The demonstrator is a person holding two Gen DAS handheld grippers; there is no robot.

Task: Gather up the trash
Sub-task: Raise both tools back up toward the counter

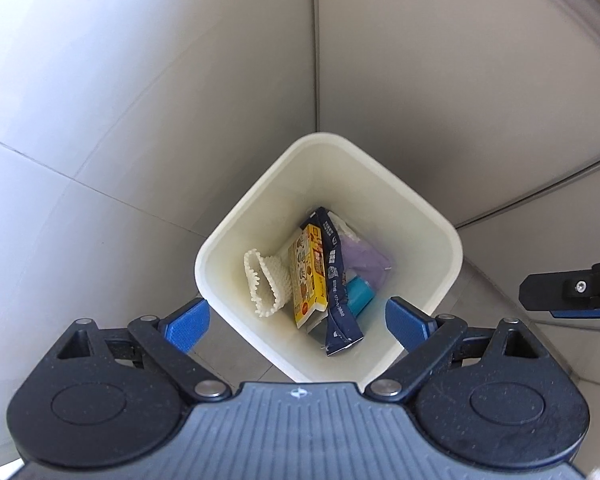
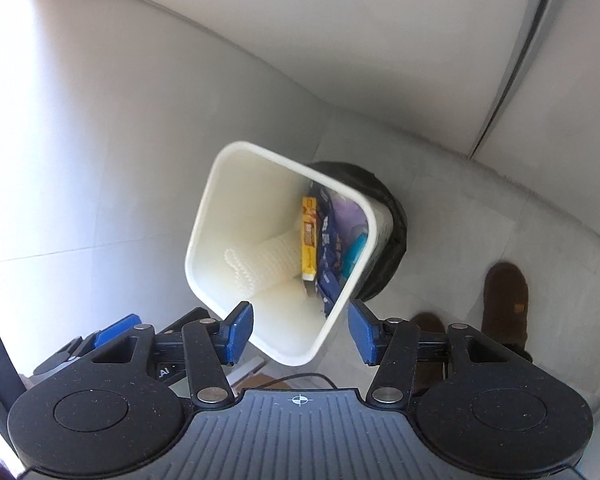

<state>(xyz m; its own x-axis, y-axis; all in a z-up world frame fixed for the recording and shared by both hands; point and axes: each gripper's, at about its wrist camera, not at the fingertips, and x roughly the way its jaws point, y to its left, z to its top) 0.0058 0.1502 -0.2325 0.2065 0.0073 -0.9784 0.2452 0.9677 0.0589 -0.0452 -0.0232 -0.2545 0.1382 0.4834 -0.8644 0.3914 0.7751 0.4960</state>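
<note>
Standing on the tiled floor point(image 1: 100, 160), the white plastic bin point(image 1: 228, 248) could be tipped if its thin rounded rim were knocked by the left tool point(image 1: 298, 322) or right tool point(image 2: 300, 334), both held apart and empty above it. Inside, foam netting point(image 1: 266, 280), a glossy yellow carton point(image 1: 310, 276) and a crinkled navy wrapper point(image 1: 338, 300) are seen.

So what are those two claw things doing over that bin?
A person is collecting trash with a gripper in each hand. Both the left gripper and the right gripper hang open and empty above a white bin on the tiled floor. Inside the bin lie a yellow box, a dark blue packet, a white foam net and something purple. A dark round thing sits behind the bin.
</note>
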